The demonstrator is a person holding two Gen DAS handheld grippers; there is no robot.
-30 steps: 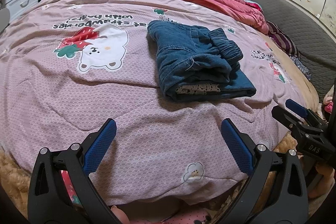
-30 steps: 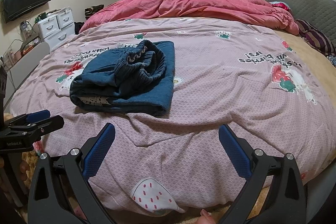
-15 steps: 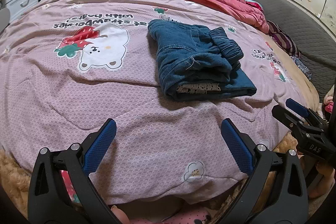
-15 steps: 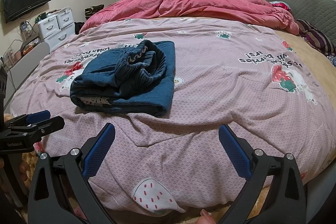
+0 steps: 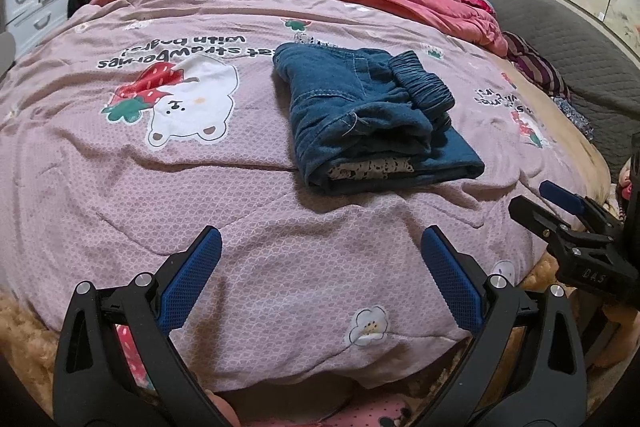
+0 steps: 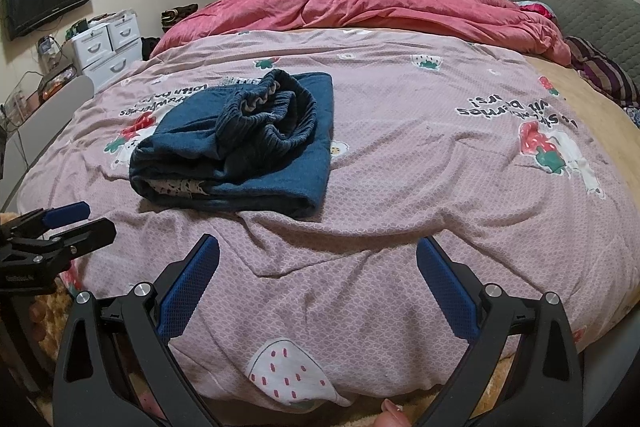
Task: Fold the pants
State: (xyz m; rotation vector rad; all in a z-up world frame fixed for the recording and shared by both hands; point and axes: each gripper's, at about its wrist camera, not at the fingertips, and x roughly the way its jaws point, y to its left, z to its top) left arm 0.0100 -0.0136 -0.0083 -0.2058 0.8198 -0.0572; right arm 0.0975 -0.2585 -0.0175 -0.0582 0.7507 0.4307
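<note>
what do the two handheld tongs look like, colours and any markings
Both are alike: the left tongs and right tongs have black angular frames with triangular cut-outs and silver screw heads, and two fingers lined with blue textured pads. Small lettering marks each body, too small to read reliably. No cables or sleeves show.

Warm, even indoor lighting; soft shadows only. Sharp focus throughout. Strong fisheye curvature, with dark vignetting in the corners.

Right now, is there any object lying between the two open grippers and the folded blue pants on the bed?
No, nothing visible stands in the way. Between the left gripper and the pants lies only the wrinkled pink quilt. The same is true for the right gripper. Both are open and held back near the quilt's front edge, apart from the pants.
</note>
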